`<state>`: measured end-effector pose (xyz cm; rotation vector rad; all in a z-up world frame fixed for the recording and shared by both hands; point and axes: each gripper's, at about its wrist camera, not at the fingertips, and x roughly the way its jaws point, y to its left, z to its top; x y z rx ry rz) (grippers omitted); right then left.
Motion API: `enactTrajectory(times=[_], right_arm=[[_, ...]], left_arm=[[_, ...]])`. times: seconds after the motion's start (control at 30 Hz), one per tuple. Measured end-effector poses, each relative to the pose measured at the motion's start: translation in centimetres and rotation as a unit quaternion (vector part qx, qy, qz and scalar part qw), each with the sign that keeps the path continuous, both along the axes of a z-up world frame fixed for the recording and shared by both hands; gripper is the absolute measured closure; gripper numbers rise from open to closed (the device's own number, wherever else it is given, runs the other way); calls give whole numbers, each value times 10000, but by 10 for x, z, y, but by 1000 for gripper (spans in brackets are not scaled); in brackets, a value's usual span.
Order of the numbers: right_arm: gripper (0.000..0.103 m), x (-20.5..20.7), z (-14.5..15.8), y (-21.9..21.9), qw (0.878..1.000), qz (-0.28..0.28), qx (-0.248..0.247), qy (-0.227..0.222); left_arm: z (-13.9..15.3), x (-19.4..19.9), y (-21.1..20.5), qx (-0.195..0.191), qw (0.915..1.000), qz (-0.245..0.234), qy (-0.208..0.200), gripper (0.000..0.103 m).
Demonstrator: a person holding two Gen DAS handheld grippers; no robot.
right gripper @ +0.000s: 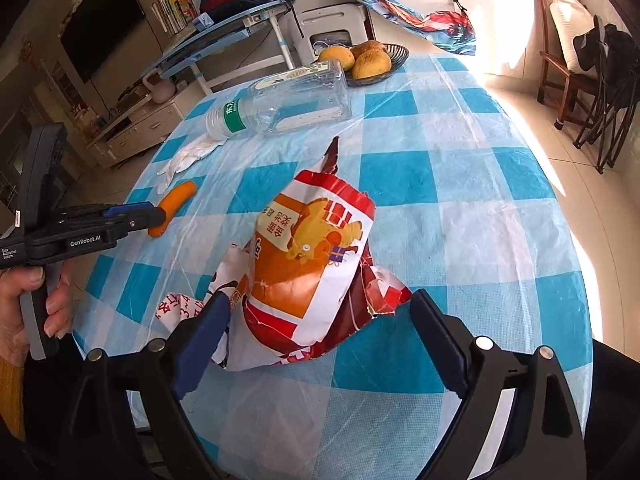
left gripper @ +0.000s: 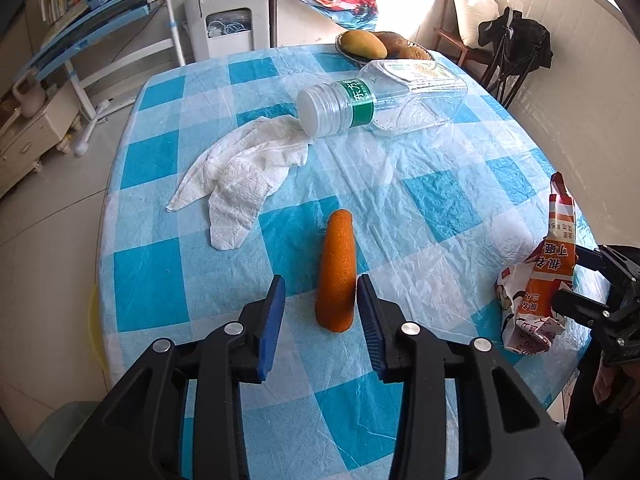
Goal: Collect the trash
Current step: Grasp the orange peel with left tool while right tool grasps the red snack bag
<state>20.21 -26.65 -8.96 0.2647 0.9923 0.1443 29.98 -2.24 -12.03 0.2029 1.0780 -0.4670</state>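
Observation:
An orange peel strip (left gripper: pixel 337 270) lies on the blue-checked tablecloth (left gripper: pixel 420 200). My left gripper (left gripper: pixel 320 300) is open, its jaws on either side of the peel's near end. A crumpled white tissue (left gripper: pixel 244 176) and an empty clear bottle (left gripper: pixel 380 98) on its side lie farther back. A torn orange-and-white snack bag (right gripper: pixel 312 268) stands between the wide-open jaws of my right gripper (right gripper: pixel 320 316); the left pad touches its crumpled edge. The bag (left gripper: pixel 536 280) and right gripper (left gripper: pixel 576 276) show at the right of the left wrist view. The peel (right gripper: pixel 172 208) and left gripper (right gripper: pixel 160 214) show in the right wrist view.
A dish of mangoes (right gripper: pixel 372 62) sits at the table's far edge. Beyond the table are a white appliance (left gripper: pixel 228 20), a blue-framed glass desk (left gripper: pixel 100 20) and a wooden chair (right gripper: pixel 568 80) with dark cloth. The table edge is close on the left.

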Motion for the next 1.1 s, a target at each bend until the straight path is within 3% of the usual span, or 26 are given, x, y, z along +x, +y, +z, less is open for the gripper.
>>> enactTrajectory(times=[0.2, 0.37, 0.43, 0.6, 0.73, 0.83, 0.93, 1.07, 1.1], right_arm=[[14, -3, -1, 6, 9998, 156, 46, -100], [30, -1, -1, 11, 9993, 308, 177, -152], [41, -1, -2, 12, 9988, 377, 269, -165], [50, -2, 2, 16, 9983, 426, 257, -302], [50, -2, 2, 16, 9979, 460, 308, -342], [38, 0, -2, 15, 9980, 419, 400, -252], [34, -1, -4, 13, 9979, 375, 474, -232], [34, -2, -3, 16, 9980, 398, 424, -255], [43, -2, -3, 16, 9978, 416, 437, -265]], left_arm=[[-2, -1, -6, 188, 9997, -61, -112, 67], [-5, -4, -13, 379, 9990, -182, -176, 67], [-6, -6, -15, 439, 9986, -224, -198, 67], [-6, -9, -18, 540, 9977, -291, -282, 67], [-6, -10, -19, 583, 9973, -320, -325, 67], [-6, -10, -20, 592, 9971, -326, -337, 66], [-6, -11, -20, 620, 9968, -343, -368, 66], [-6, -12, -22, 610, 9966, -382, -393, 66], [-6, -13, -23, 604, 9965, -421, -393, 67]])
